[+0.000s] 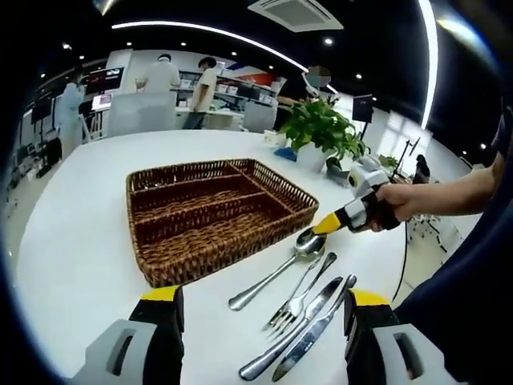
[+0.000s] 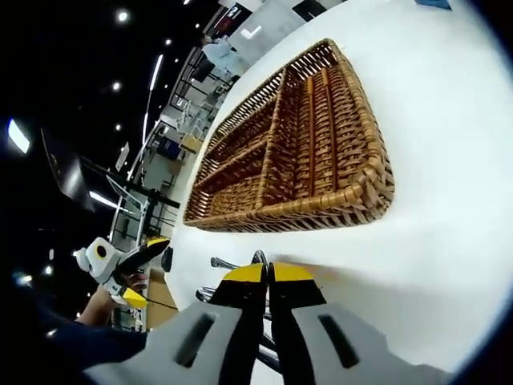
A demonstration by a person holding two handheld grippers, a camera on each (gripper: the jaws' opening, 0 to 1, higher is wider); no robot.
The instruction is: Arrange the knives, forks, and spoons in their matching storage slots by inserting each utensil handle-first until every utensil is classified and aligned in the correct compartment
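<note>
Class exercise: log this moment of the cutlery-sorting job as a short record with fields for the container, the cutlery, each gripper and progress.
Container: brown woven wicker tray with divided compartments, no cutlery seen inside, on the round white table
Cutlery: shiny steel spoon, steel fork and two steel knives, lying beside the tray
Right gripper: fingers at the spoon's bowl, closed around it
Left gripper: open, above the cutlery, holding nothing
Progress: nothing sorted yet
</note>
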